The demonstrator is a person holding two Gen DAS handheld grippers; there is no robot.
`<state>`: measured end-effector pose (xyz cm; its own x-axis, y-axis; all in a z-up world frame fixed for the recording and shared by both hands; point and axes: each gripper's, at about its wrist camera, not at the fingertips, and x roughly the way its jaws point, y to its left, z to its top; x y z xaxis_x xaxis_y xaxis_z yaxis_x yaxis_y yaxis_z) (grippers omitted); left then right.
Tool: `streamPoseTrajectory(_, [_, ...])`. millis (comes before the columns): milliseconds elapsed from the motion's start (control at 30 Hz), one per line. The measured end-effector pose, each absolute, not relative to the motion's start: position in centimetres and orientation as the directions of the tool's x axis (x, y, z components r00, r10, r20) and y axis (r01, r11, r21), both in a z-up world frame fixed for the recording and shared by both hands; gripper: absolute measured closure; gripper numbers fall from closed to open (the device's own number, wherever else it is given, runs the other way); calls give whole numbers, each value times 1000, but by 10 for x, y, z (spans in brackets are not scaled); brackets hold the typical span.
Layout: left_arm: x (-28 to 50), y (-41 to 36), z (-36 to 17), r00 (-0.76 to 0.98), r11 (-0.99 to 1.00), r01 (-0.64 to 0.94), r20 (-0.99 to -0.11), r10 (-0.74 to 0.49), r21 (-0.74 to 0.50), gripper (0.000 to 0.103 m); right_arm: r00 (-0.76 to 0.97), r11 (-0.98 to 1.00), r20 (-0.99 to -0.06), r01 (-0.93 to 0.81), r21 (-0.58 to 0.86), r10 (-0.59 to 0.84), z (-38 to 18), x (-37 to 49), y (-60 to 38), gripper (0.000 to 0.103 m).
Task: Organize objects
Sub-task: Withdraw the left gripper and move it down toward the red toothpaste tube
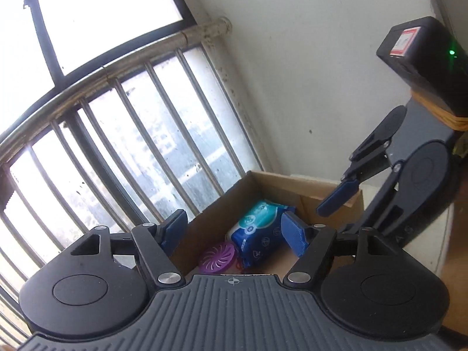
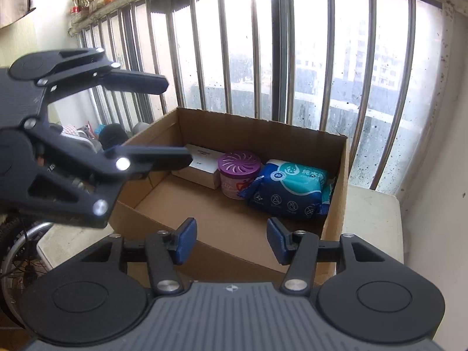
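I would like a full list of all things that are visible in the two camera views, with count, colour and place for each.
cardboard box: one, brown, open, on a pale surface before the window bars
wet wipes pack: one, blue and teal, in the box, right end of the row along its far wall
air freshener jar: one, purple slotted lid, in the box, middle of the row
small carton: one, white, in the box, left end of the row
window bars: many, grey metal, behind the box
left claw: one, black with blue pads, open, empty
right claw: one, black with blue pads, open, empty
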<state>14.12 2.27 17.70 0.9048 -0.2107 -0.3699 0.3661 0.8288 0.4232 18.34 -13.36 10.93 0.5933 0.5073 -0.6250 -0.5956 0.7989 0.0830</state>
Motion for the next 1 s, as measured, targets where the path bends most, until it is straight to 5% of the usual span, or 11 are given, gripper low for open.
streamPoseTrajectory(433, [89, 36, 133, 886, 867, 373, -405, -227, 330, 23, 574, 766, -626, -641, 59, 528, 107, 114, -128, 23])
streamPoseTrajectory(567, [89, 37, 117, 876, 874, 380, -421, -234, 305, 18, 591, 775, -610, -629, 61, 528, 102, 103, -134, 3])
streamPoseTrajectory(1000, [95, 29, 77, 832, 852, 437, -491, -260, 289, 5, 554, 800, -634, -571, 183, 540, 63, 105, -164, 0])
